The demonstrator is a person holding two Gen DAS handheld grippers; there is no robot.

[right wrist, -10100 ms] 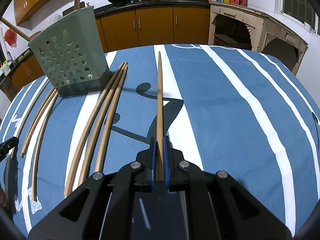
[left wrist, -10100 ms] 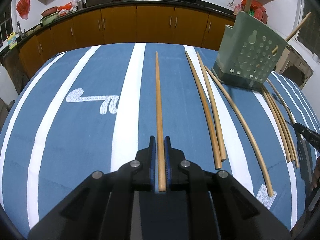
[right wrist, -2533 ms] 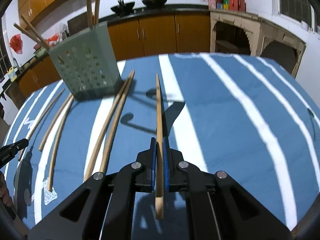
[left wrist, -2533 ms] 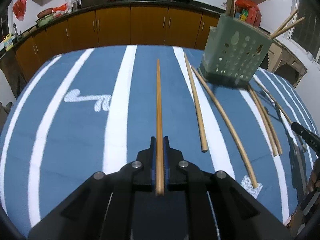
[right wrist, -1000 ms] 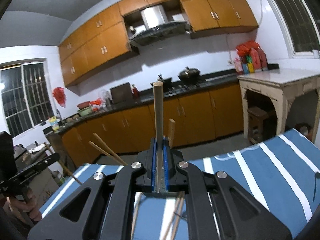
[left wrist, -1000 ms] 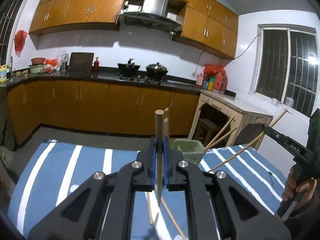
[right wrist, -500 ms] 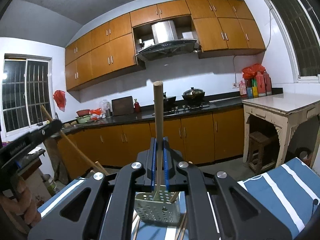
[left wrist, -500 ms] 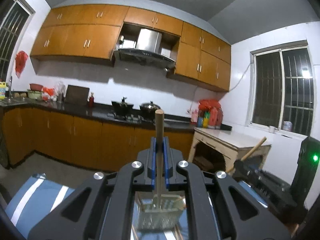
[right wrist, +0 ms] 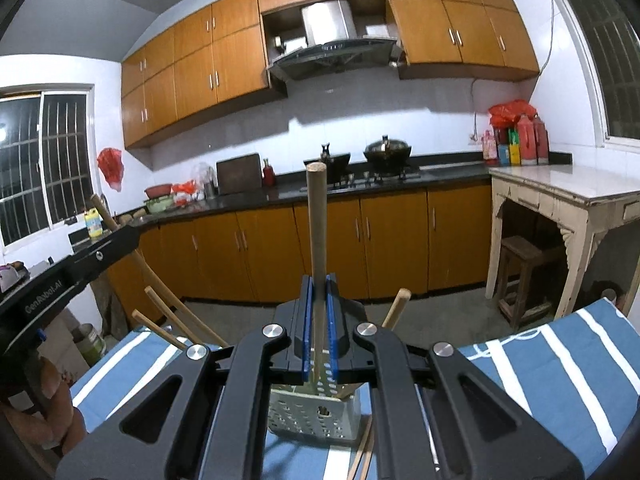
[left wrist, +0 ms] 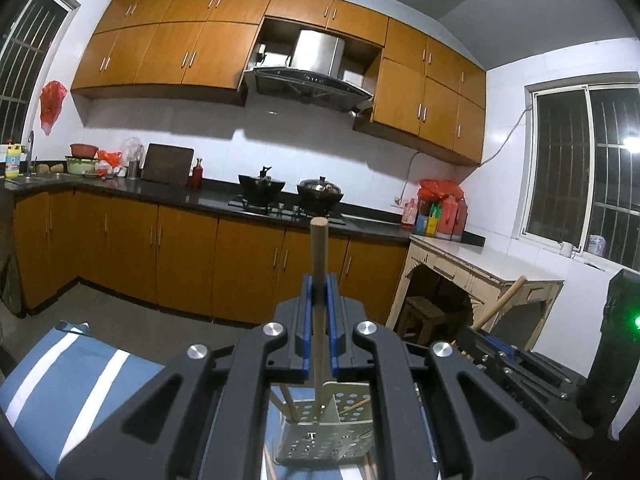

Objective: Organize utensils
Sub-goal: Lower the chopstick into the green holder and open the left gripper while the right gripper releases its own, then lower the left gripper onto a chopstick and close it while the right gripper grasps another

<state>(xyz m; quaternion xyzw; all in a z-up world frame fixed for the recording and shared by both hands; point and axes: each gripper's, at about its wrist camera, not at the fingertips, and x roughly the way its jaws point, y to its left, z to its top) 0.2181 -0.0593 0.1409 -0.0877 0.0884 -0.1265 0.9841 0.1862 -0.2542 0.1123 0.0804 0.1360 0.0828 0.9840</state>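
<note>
While you hold both sticks upright over the perforated utensil basket [right wrist: 314, 416], log them as follows. Left hand-held gripper [left wrist: 319, 322]: blue pads clamped on a wooden chopstick [left wrist: 319, 264], its lower end already inside the basket [left wrist: 320, 428] among other sticks. Right hand-held gripper [right wrist: 319, 326]: clamped likewise on a second wooden chopstick [right wrist: 316, 224], its tip at the basket mouth. Handling, as a judgement: light, stiff, round and smooth, so prone to slide or swivel between flat pads; grip at mid-length, square across the shaft. Basket stands on the blue-striped bench [right wrist: 560, 364]; more sticks lie beside its near side.
</note>
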